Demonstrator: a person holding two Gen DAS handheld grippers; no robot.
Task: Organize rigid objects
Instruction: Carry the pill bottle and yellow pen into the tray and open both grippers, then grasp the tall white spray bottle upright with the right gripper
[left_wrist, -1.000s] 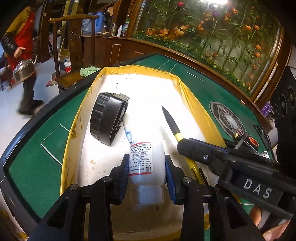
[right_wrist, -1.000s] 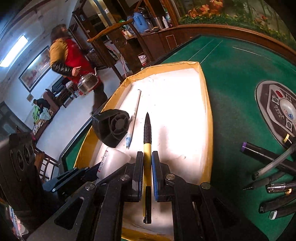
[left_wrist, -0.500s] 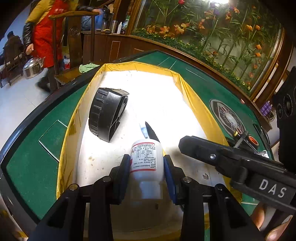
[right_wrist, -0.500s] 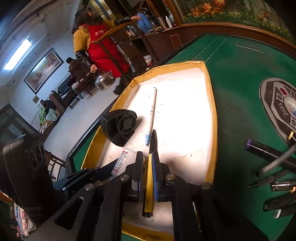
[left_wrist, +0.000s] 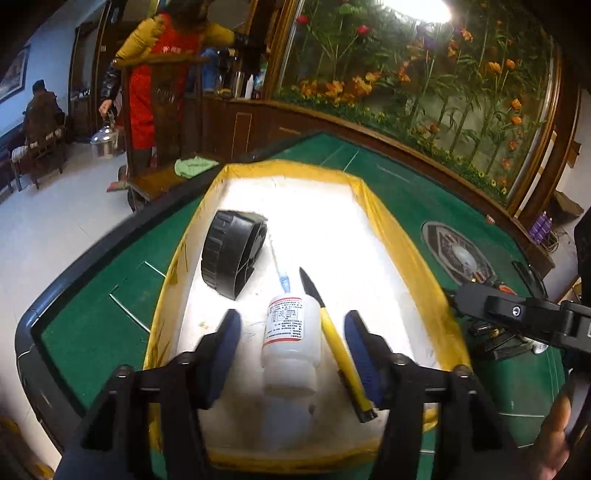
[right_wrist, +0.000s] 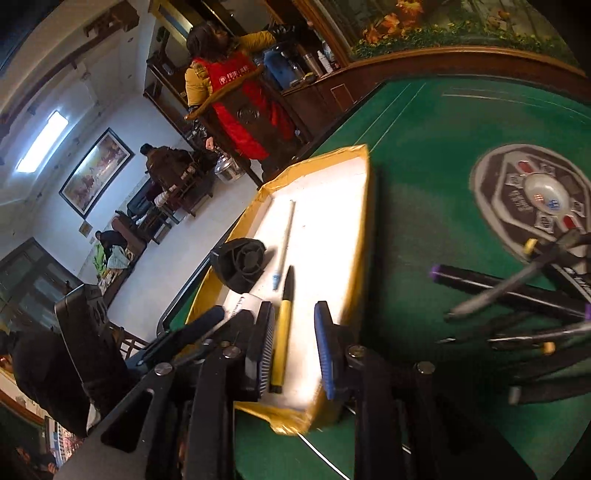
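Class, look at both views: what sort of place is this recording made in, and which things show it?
Probably a mahjong parlour or teahouse room: a green felt mahjong table with a central control panel, a wooden cabinet with flasks, and a person carrying a kettle.

White bottle (left_wrist: 291, 339), yellow pen (left_wrist: 341, 354), lying in tray (left_wrist: 402, 243)

Tray (left_wrist: 400, 240) on the table (left_wrist: 92, 314) — inside it a fan (left_wrist: 231, 254) at the left wall, a thin pen (left_wrist: 279, 267) just right of the fan, a bottle (left_wrist: 291, 339) lying in front of that pen, and a marker (left_wrist: 334, 336) along the bottle's right side. Right of the tray, on the table — a heap of pens (right_wrist: 517, 314), with a round panel (right_wrist: 532, 199) set into the table behind it.
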